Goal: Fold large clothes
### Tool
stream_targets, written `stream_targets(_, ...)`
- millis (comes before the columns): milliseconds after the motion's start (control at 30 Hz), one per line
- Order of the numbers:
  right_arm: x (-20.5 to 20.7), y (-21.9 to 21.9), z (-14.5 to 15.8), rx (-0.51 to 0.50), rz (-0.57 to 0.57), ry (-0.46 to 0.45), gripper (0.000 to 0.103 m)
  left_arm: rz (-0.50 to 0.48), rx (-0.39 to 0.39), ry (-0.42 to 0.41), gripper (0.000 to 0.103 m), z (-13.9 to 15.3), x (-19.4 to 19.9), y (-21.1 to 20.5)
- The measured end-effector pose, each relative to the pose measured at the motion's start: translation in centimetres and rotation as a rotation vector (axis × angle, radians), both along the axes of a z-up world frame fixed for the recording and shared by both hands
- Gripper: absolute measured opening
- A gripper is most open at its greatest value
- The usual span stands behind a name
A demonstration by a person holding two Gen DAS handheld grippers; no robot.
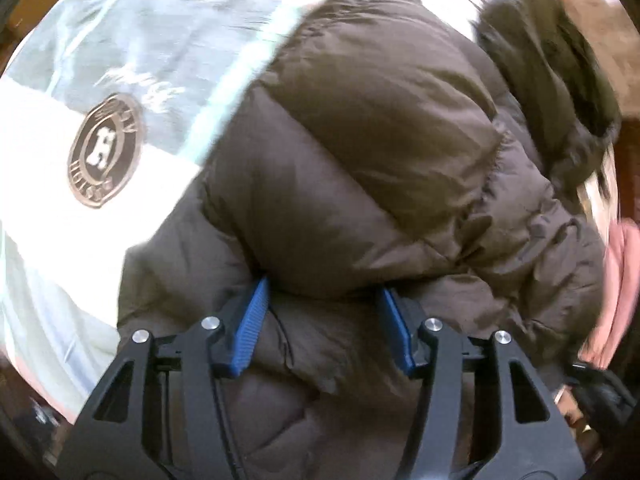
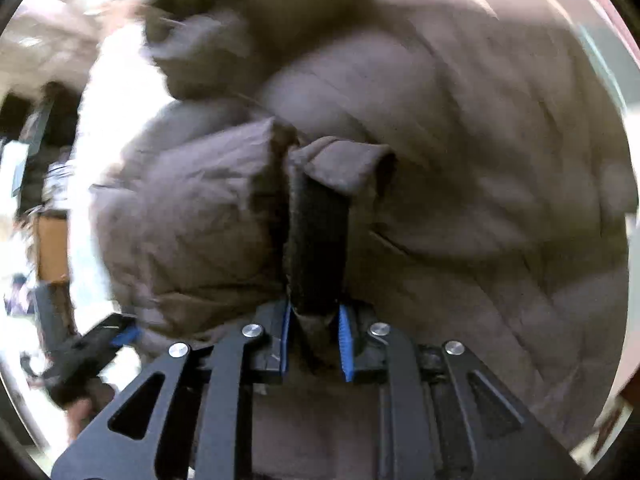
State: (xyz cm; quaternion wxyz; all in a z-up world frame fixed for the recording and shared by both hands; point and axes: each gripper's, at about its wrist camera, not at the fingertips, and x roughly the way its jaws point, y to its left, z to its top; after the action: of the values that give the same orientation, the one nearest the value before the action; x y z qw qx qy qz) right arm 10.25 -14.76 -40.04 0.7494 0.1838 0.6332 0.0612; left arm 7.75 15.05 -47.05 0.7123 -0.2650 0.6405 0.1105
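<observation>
A puffy brown jacket (image 1: 360, 152) is lying bunched over a white and grey-green garment (image 1: 100, 80) with a round badge (image 1: 105, 156). The surface beneath is hidden. The left gripper (image 1: 324, 320) is pointing down with its jaws apart, blue pads (image 1: 250, 328) straddling a padded fold without visibly pinching it. The right gripper (image 2: 314, 340) is clenching a dark strip at the jacket's cuff (image 2: 316, 240). Both views are blurred.

Likely risks: the slick, springy padding may bulge out as the left jaws close, leaving only a thin skin of fabric caught. The right's narrow hold on the cuff may slip if pulled hard, letting the fold spring open.
</observation>
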Motion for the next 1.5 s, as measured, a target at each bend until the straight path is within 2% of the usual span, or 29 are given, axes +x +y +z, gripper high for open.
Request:
stream_targets(100, 2.9, 2.7, 4.6, -0.015, 0.070, -0.173, 0.020, 0.120, -0.047, -0.034, 0.055, 0.3, 0.2, 1.8)
stream_targets(167, 5.0, 2.9, 6.4, -0.044, 0.061, -0.253, 0.020, 0.135, -0.055, -0.065, 0.054, 1.0, 1.4, 2.0)
stream_targets(200, 5.9, 2.4, 6.6, -0.078, 0.031, -0.256, 0.020, 0.127, -0.055, -0.075, 0.057, 1.4, 1.8, 1.8)
stream_targets(300, 7.4, -0.5, 4.8, -0.174, -0.103, -0.159, 0.023, 0.089, -0.054, -0.116, 0.070, 2.9, 3.1, 1.0)
stream_targets(367, 7.5, -3.1, 1.5, -0.204, -0.160, -0.018, 0.033, 0.071, -0.035, -0.131, 0.071, 4.0, 3.3, 1.0)
stream_targets(400, 7.3, -4.1, -0.1, -0.198, -0.162, 0.058, 0.041, 0.065, -0.026, -0.137, 0.071, 4.5, 3.3, 1.1)
stream_targets(467, 6.1, -5.4, 0.1, -0.185, -0.187, 0.046, 0.051, 0.036, 0.015, -0.170, 0.070, 5.8, 3.5, 1.0)
stream_targets(500, 5.2, -5.8, 1.1, -0.217, -0.215, -0.003, 0.062, 0.017, 0.033, -0.183, 0.067, 6.3, 3.7, 0.6)
stream_targets(533, 4.6, -6.3, 2.1, -0.252, -0.251, -0.051, 0.065, -0.011, 0.049, -0.193, 0.064, 6.8, 4.2, 0.1)
stream_targets(567, 3.7, -6.9, 3.5, -0.267, -0.308, -0.122, 0.065, -0.042, 0.051, -0.201, 0.047, 7.3, 4.5, -0.3)
stream_targets(600, 3.2, -7.4, 4.4, -0.209, -0.355, -0.188, 0.065, -0.089, 0.028, -0.201, 0.027, 7.0, 5.4, -0.9)
stream_targets(667, 4.0, -6.9, 3.9, -0.039, -0.318, -0.195, 0.045, -0.132, -0.030, -0.179, 0.007, 5.6, 6.7, -2.0)
stream_targets(700, 4.8, -5.9, 3.2, 0.005, -0.267, -0.166, 0.032, -0.138, -0.039, -0.171, 0.006, 5.1, 7.0, -2.2)
stream_targets(767, 6.2, -4.6, 1.8, 0.023, -0.202, -0.134, 0.031, -0.152, -0.017, -0.133, 0.006, 3.5, 7.9, -2.8)
stream_targets(867, 8.1, -3.7, -2.5, -0.092, -0.155, -0.016, 0.031, -0.102, -0.032, -0.063, 0.005, 0.6, 7.5, -1.7)
stream_targets(900, 8.3, -4.1, -4.2, -0.079, -0.167, 0.021, 0.029, -0.092, -0.047, -0.049, 0.005, 0.0, 7.5, -1.4)
stream_targets(967, 8.5, -5.0, -4.6, -0.052, -0.160, 0.029, 0.029, -0.086, -0.065, -0.040, 0.005, -0.3, 7.6, -1.0)
stream_targets(1000, 8.1, -5.4, -3.9, -0.038, -0.154, 0.030, 0.034, -0.094, -0.052, -0.039, 0.005, 0.9, 7.3, -1.1)
stream_targets(1033, 7.3, -6.3, -2.4, -0.014, -0.160, 0.017, 0.050, -0.104, -0.046, -0.061, 0.007, 2.2, 6.8, -1.3)
stream_targets(1067, 5.8, -7.1, -1.1, -0.002, -0.174, -0.009, 0.063, -0.128, -0.034, -0.102, 0.023, 4.1, 5.8, -1.6)
stream_targets(1100, 3.5, -8.6, 0.5, -0.018, -0.204, -0.044, 0.085, -0.153, -0.012, -0.122, 0.043, 5.3, 4.9, -1.9)
stream_targets(1133, 2.0, -9.7, 1.1, -0.045, -0.222, -0.055, 0.089, -0.178, 0.026, -0.126, 0.047, 6.2, 3.5, -2.0)
stream_targets(1167, -0.5, -11.1, 1.4, -0.087, -0.235, -0.044, 0.089, -0.189, 0.045, -0.118, 0.045, 6.6, 2.4, -1.9)
stream_targets(1233, -4.9, -14.5, 0.9, -0.155, -0.262, 0.037, 0.089, -0.191, 0.014, -0.064, 0.042, 6.1, -1.0, -1.3)
stream_targets(1300, -7.8, -17.3, -0.3, -0.253, -0.281, 0.127, 0.088, -0.189, -0.025, 0.028, 0.039, 4.1, -4.2, -0.5)
stream_targets(1367, -10.7, -20.3, -2.0, -0.498, -0.310, 0.243, 0.088, -0.192, 0.019, 0.115, 0.035, 2.4, -6.9, 0.1)
stream_targets(1400, -12.0, -21.9, -2.6, -0.516, -0.340, 0.265, 0.088, -0.179, 0.017, 0.130, 0.036, 2.0, -8.3, 0.7)
stream_targets(1433, -12.8, -22.9, -3.2, -0.489, -0.360, 0.287, 0.088, -0.159, 0.001, 0.129, 0.038, 1.9, -9.2, 1.2)
stream_targets(1500, -14.0, -24.8, -4.8, -0.388, -0.394, 0.337, 0.089, -0.125, -0.029, 0.141, 0.038, 1.4, -10.4, 2.1)
